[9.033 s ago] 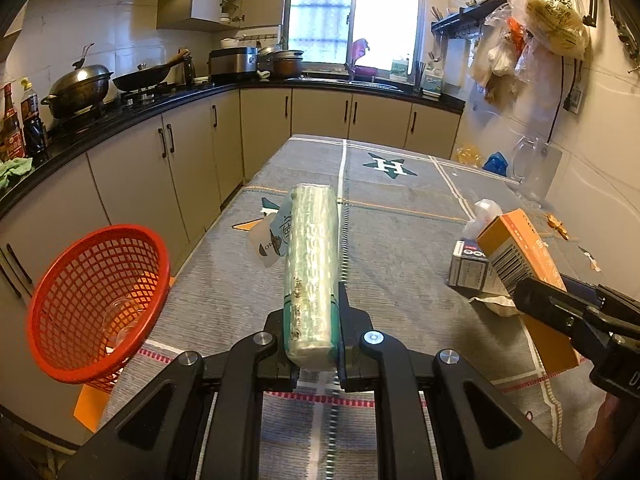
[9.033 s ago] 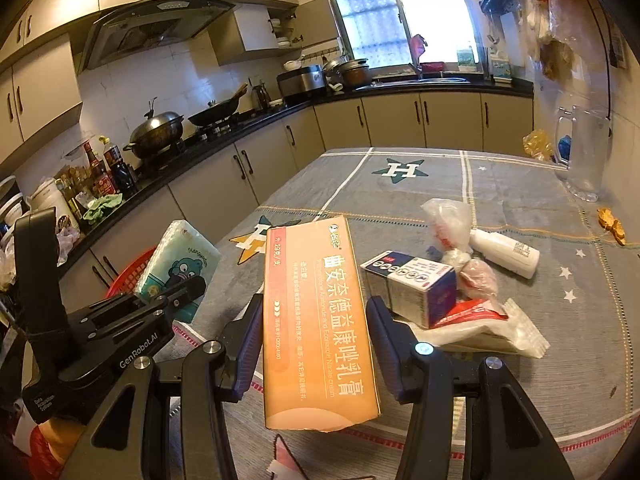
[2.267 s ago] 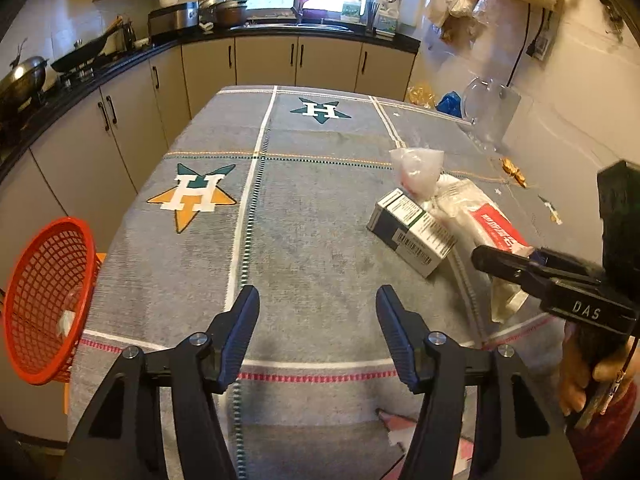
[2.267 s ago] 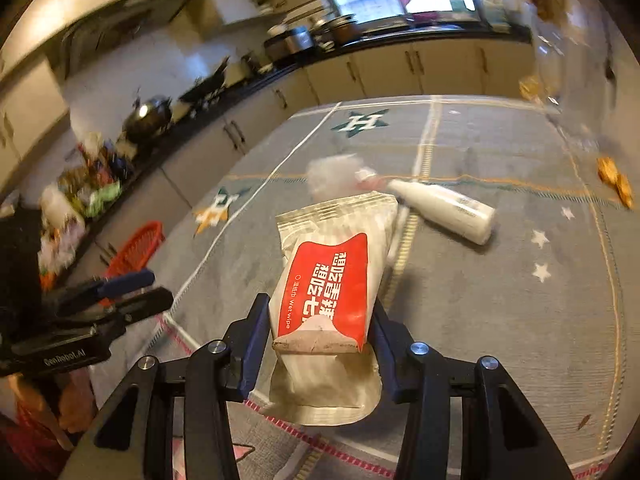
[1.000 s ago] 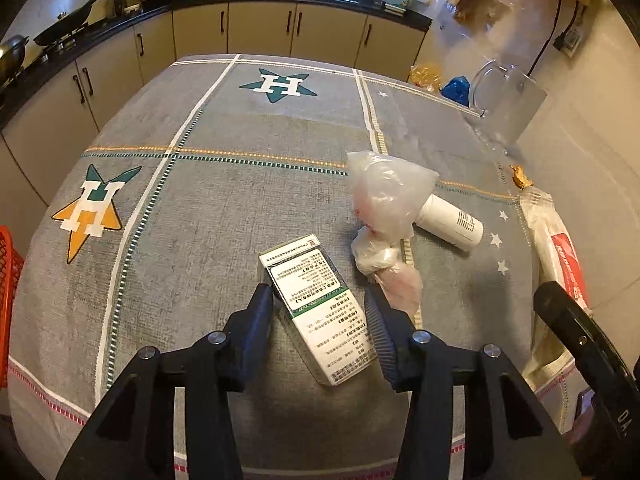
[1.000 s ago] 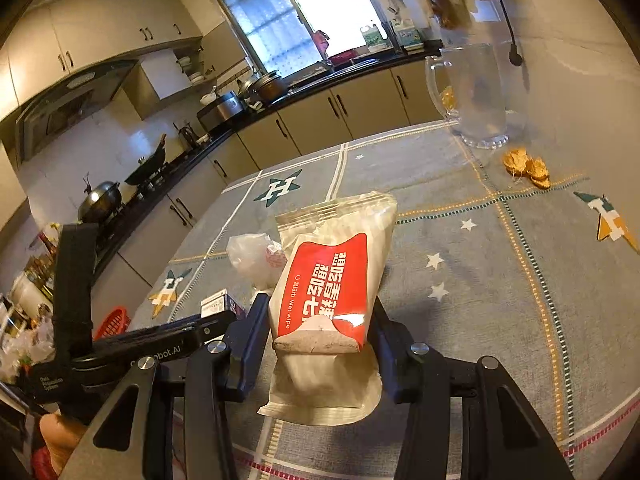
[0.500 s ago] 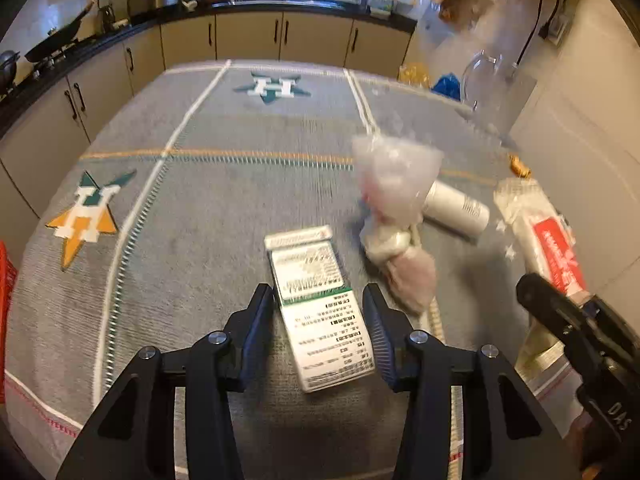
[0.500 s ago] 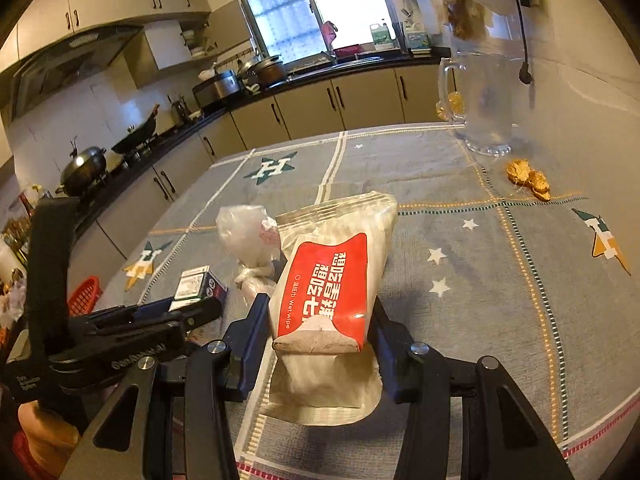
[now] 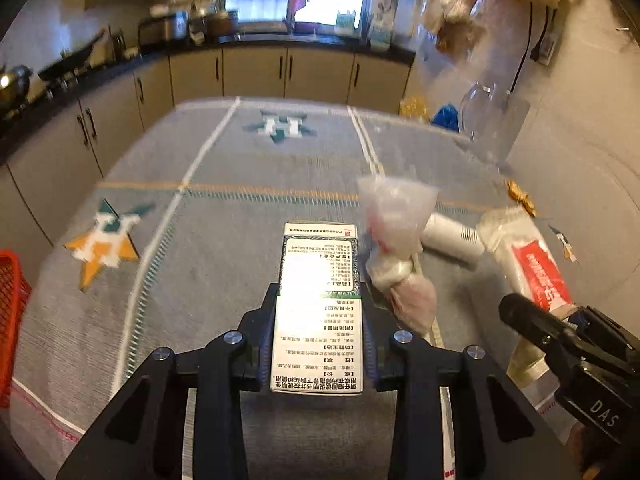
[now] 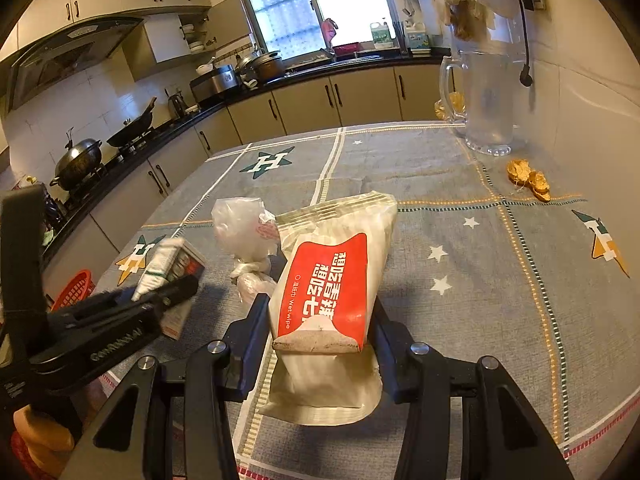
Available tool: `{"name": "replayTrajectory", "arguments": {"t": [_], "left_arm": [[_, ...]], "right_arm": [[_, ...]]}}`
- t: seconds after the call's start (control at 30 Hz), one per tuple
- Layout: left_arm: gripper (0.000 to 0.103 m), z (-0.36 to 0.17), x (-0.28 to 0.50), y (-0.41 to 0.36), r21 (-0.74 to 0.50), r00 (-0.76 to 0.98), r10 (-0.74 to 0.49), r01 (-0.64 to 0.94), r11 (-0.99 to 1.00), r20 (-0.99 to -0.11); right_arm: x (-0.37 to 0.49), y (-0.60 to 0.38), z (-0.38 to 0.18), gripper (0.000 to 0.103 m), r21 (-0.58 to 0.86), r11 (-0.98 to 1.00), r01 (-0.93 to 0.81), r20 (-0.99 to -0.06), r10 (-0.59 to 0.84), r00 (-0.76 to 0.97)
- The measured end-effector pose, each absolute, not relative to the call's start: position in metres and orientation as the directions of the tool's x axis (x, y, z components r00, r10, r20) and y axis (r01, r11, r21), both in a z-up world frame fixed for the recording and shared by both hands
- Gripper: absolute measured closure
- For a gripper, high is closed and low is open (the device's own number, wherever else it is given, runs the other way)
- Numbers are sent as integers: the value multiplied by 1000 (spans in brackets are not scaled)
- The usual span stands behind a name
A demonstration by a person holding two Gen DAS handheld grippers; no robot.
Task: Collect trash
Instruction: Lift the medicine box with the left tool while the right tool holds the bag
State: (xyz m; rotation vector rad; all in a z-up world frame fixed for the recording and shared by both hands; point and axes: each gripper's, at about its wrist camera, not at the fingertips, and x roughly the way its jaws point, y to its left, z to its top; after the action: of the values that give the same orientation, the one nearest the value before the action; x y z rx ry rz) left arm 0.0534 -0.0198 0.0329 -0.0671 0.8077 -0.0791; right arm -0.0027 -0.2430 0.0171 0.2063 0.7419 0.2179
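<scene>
The left tool, jaws just closing, pinches a medicine box; the right tool clamps a wet-wipe pack.

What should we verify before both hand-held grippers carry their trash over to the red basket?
1. Left hand-held gripper on the white printed cardboard box: ok. Its jaws have just been closing, and the box sits between the pads.
2. Right hand-held gripper shut on the cream wet-wipe pouch with red label: ok.
3. Box lifted off the grey patterned tablecloth: cannot tell.
4. Knotted clear plastic bag clear of the box: not ok; it lies against the box's right edge.
5. Red plastic mesh basket in reach: cannot tell; only its rim shows at the left edge.
6. White plastic bottle collected: not ok; it lies on the cloth.
</scene>
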Motion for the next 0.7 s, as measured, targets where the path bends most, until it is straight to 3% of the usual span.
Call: {"name": "replayTrajectory", "arguments": {"t": [0.7], "left_arm": [[69, 33, 53, -25, -41, 702, -58, 41, 998, -710]], "right_arm": [[-9, -238, 23, 51, 261, 955, -140, -631, 279, 724]]}}
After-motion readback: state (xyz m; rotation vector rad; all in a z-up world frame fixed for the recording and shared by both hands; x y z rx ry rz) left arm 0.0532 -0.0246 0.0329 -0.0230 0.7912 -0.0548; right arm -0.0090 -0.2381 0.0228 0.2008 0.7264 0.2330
